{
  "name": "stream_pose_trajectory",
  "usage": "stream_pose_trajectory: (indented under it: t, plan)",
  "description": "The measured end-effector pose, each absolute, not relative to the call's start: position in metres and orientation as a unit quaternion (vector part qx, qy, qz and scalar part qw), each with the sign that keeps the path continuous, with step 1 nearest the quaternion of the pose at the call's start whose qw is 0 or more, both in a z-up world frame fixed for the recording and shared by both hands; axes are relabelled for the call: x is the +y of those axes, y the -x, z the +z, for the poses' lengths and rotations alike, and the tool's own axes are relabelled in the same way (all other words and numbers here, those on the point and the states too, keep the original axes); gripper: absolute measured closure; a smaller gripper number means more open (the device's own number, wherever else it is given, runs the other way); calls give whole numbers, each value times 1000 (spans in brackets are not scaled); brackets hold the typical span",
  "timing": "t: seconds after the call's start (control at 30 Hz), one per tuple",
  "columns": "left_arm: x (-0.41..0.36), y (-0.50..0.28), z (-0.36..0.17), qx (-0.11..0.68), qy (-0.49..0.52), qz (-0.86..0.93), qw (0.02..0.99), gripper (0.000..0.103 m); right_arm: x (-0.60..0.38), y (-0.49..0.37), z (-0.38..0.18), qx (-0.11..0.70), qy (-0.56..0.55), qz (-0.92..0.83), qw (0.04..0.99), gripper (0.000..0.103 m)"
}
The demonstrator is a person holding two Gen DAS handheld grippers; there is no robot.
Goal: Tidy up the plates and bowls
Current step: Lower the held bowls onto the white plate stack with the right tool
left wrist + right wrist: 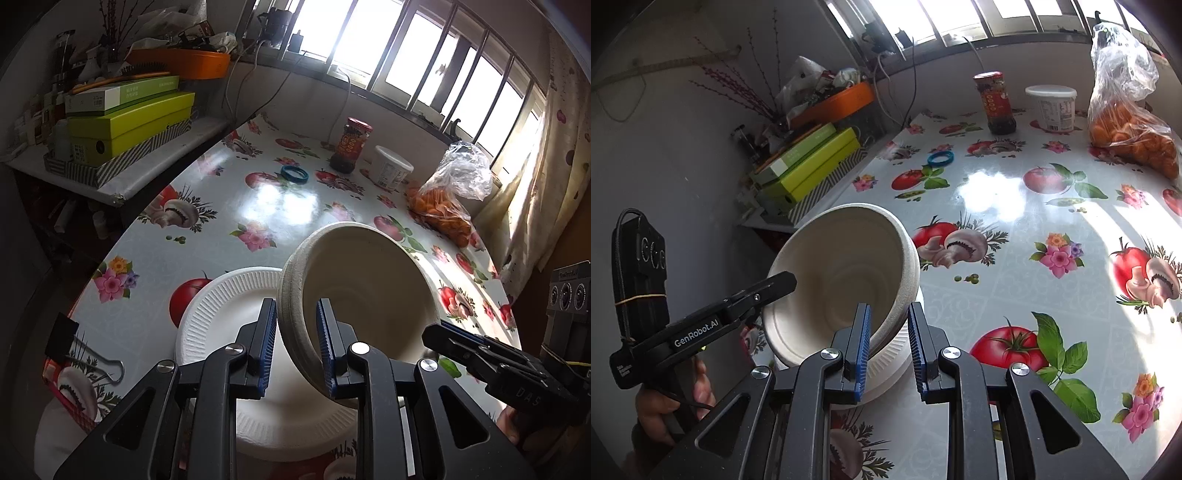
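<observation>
Bench [1015,236] under fruit-print oilcloth. Plate [221,314] lies flat at the near edge. Bowl [362,288] is tilted in the air just above the plate, rim carried on both sides. Left tongs [295,347] pinch the bowl's rim wall between blue pads. Right tongs [888,350] pinch the opposite rim the same way.

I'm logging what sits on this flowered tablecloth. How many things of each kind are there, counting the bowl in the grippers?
Bowls: 1
Plates: 1
Jars: 1
White tubs: 1
Bags of orange fruit: 1
Blue rings: 1
Binder clips: 1
Total: 7
</observation>
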State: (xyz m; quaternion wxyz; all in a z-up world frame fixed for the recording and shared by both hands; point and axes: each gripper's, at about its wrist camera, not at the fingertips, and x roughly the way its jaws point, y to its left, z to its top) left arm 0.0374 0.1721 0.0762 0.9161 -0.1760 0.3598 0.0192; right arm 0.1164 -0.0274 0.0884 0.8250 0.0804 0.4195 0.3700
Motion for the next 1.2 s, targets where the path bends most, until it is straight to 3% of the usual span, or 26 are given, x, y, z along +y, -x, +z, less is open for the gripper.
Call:
stream_pose_trajectory:
  t: [1.2]
  plan:
    - [211,-33,53,373,201,42,905,80,20,-125,72,442,-60,383,809,81]
